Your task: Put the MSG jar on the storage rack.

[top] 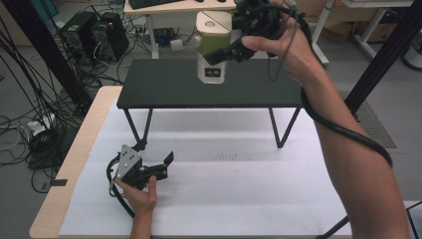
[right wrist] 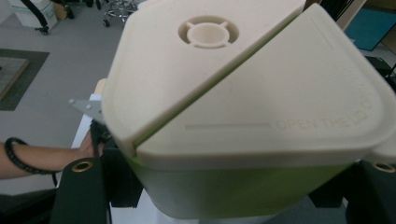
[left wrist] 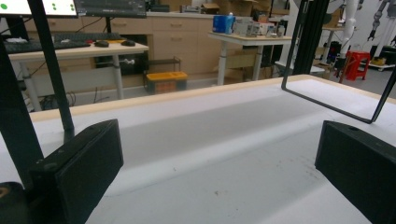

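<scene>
A tall container (top: pixel 213 31) with a cream lid, a green band and a white lower body stands at the back middle of a black raised shelf (top: pixel 169 89). My right gripper (top: pixel 219 53) comes in from the right and is shut on the green band just under the lid. In the right gripper view the container's lid (right wrist: pixel 243 88) is close up, with my right gripper (right wrist: pixel 229 198) clamping both sides of it. My left gripper (top: pixel 167 166) rests on the white paper at the front left, held by a hand, open with nothing between its jaws. The left gripper (left wrist: pixel 219 154) looks across bare paper.
White paper (top: pixel 239 189) covers the wooden table. The shelf's thin black legs (top: pixel 283 129) stand on it, one of the legs (left wrist: pixel 327 102) to the left gripper's right. Beyond the table are a desk (top: pixel 164 7), computer towers (top: pixel 94 35), floor cables and black frame posts (top: pixel 383 55).
</scene>
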Demonstrator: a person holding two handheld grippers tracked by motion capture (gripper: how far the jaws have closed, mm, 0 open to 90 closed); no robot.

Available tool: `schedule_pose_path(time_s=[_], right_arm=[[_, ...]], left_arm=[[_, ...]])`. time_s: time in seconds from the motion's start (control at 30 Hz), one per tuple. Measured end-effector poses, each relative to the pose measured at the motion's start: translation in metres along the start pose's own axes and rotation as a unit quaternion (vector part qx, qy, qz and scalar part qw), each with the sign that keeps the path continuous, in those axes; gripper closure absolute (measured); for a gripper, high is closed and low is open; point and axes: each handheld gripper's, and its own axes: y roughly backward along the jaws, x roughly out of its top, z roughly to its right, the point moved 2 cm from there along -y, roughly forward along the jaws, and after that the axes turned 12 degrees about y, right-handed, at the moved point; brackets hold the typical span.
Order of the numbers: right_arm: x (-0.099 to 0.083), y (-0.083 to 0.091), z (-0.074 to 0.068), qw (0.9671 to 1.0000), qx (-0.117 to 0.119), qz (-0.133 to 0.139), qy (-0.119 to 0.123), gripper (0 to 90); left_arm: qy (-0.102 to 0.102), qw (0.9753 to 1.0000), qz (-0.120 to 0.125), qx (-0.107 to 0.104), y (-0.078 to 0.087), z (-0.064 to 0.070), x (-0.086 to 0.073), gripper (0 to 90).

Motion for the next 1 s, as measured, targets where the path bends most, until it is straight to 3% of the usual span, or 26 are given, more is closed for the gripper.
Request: schedule_pose_path(time_s=[0.27, 0.57, 1.0], right_arm=[[0.001, -0.048, 0.030, 0.9998, -0.003, -0.008, -0.020, 28.9], [-0.016, -0.098, 0.049, 0.9987, -0.003, -0.031, -0.042, 28.9], [-0.044, -0.130, 0.058, 0.9982, 0.008, -0.030, -0.051, 28.9]], left_arm=[[0.000, 1.0000, 0.003, -0.001, 0.001, 0.000, -0.001, 1.2], [-0.005, 1.0000, 0.001, -0.001, 0.000, 0.001, 0.000, 1.2], [-0.002, 1.0000, 0.003, 0.001, 0.000, 0.001, -0.001, 1.2]])
